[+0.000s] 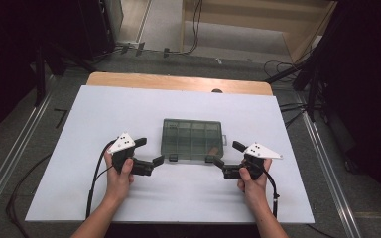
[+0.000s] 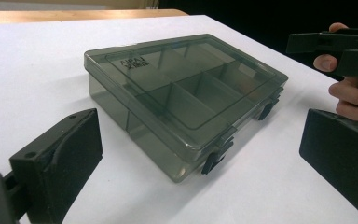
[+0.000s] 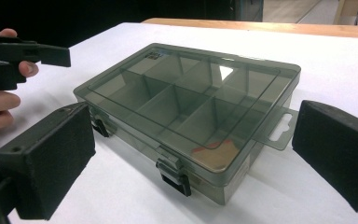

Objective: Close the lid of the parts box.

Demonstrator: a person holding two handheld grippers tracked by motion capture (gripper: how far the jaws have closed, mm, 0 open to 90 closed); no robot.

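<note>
A smoky compartment box (image 1: 192,139), lid latched, lies mid-table (image 1: 129,109). The left gripper (image 1: 147,151) and right gripper (image 1: 226,154) flank its near corners, both with jaws spread wide, holding nothing.

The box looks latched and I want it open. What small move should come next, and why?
Probably ease the right gripper forward onto the nearer latch. The box has its lid down, both latches look fastened, both grippers stand open just short of its front, and nothing is held.
</note>
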